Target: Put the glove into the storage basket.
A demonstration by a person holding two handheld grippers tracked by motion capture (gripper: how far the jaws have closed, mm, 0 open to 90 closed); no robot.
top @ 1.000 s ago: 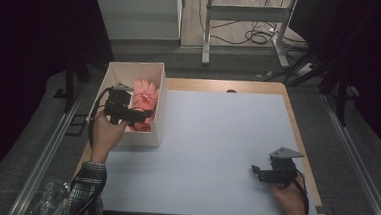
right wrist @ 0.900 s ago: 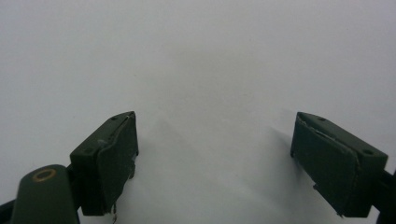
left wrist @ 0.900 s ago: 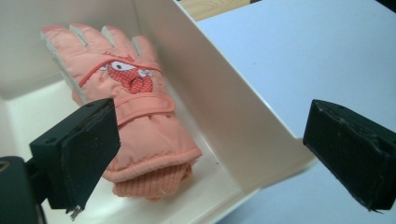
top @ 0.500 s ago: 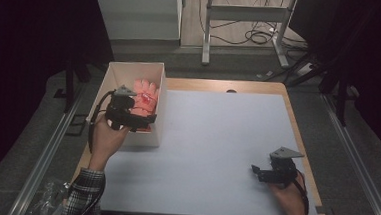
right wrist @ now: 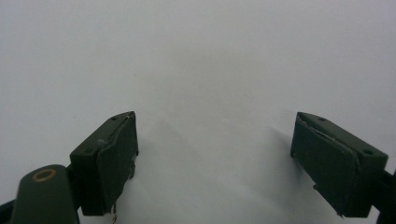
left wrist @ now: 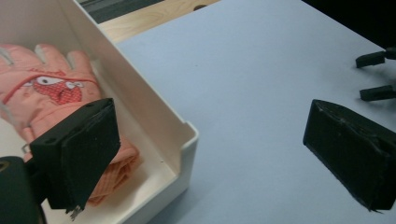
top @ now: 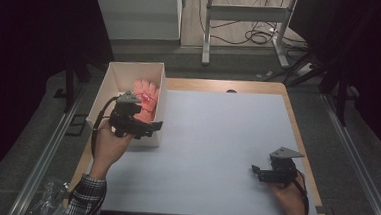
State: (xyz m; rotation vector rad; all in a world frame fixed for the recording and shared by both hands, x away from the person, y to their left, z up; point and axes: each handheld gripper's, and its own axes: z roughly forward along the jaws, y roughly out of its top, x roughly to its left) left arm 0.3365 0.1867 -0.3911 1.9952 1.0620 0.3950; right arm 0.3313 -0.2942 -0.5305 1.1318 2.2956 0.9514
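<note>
Left gripper [top: 149, 127] over near-right corner of white box [top: 111, 78], jaws spread wide, nothing between them. In left gripper view, one jaw hangs inside the box above the cuff of the pink glove [left wrist: 51, 98], other jaw out over the blue-grey table mat [left wrist: 261, 84], so box wall [left wrist: 154, 116] sits between the jaws. No contact with glove visible.

Change vs. a second ago: gripper pointing more along the near wall then, sitting beside the glove; now swung out and rotated toward table centre, hand lower and closer to the near edge. Glove position in box looks unchanged: fingers toward far end, cuff folded at near end, cartoon face patch up.

Reads as a re-aim rather than a grab. Straddling the wall as it stands, closing would pinch the wall, not the glove. Likely needs both jaws back inside the box, lowered onto the cuff. Alternative: deliberate grip on box wall to drag the box; can't tell which.

Right gripper [top: 260, 173] parked near right front of table, same spot as before, jaws apart and empty, resting low over bare mat in right gripper view. Its jaw tips [left wrist: 373, 74] visible far off in left gripper view.

Glove not yet extracted; task at early stage.
</note>
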